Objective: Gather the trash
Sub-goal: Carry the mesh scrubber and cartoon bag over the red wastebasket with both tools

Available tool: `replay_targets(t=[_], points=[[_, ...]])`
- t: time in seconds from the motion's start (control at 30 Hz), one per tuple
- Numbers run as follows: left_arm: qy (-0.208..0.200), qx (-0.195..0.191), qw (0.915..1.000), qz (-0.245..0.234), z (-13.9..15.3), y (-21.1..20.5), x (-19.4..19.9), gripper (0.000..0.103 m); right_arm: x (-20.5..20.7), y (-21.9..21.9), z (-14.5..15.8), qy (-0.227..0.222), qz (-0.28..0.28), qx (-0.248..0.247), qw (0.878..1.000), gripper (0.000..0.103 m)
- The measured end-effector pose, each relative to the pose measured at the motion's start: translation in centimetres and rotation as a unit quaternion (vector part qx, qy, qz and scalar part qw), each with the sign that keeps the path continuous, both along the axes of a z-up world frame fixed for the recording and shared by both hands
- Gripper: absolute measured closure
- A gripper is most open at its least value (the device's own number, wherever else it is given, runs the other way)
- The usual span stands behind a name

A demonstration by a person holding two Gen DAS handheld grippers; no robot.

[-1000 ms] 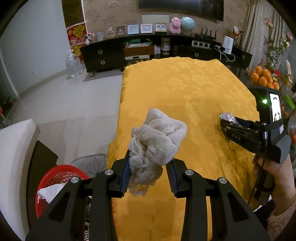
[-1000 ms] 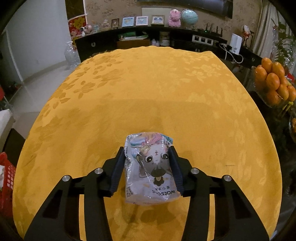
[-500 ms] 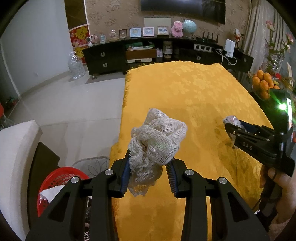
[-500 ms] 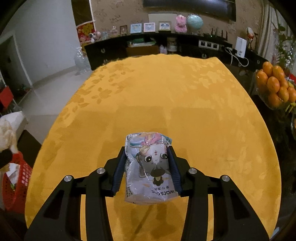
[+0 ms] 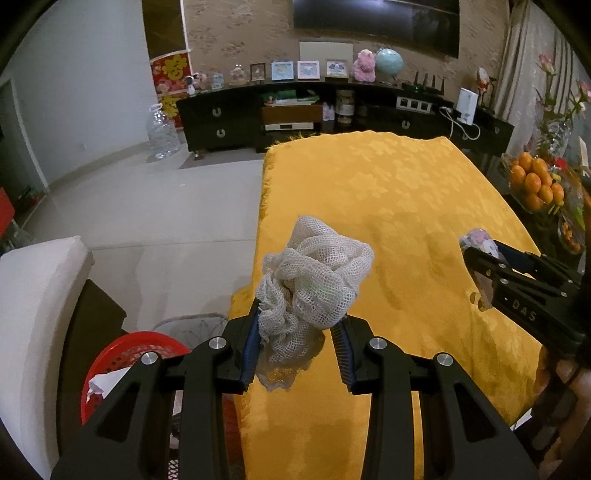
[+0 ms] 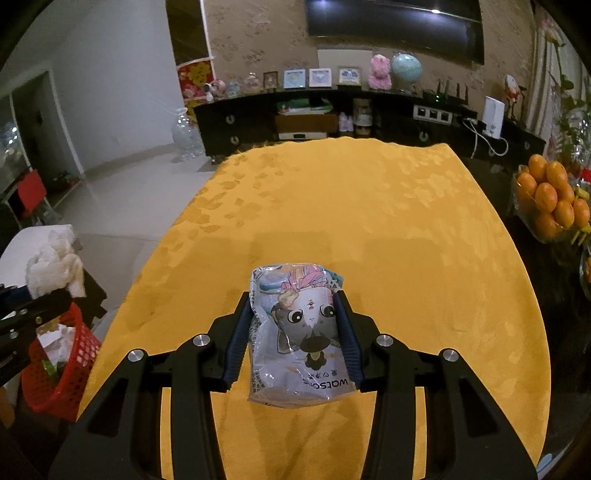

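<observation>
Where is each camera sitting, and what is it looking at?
Left wrist: sits on the left gripper, looking down over the mesh rag it grips and the yellow tablecloth; the right gripper shows.
Right wrist: sits on the right gripper, looking over its clamped cartoon-cat wrapper.
Both share the tablecloth, red basket and oranges.

We see both views under dim, warm indoor light that seems to come from overhead. A faint ceiling glare streaks the dark screen [image 6: 395, 27] far beyond the right gripper [image 6: 293, 332]. Soft shadows lie on the yellow cloth of the desk [image 5: 388, 206] just ahead of the left gripper [image 5: 297, 343]. Fisheye bending curves the edges, the corners go black, and far details look slightly soft.
</observation>
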State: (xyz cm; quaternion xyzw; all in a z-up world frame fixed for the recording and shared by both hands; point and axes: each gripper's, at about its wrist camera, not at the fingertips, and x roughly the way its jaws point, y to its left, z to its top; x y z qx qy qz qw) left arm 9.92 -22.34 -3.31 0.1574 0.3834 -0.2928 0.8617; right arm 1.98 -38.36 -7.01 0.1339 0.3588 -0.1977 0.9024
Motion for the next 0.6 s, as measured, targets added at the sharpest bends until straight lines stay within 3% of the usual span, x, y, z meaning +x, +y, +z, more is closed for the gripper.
replay_targets(t=[0.6], points=[[0.009,-0.011,0.995,0.099,0.1,7.5,1.9,0.07,2.2,5.3,1.6,-0.016,0.071,0.001,0.997,0.06]])
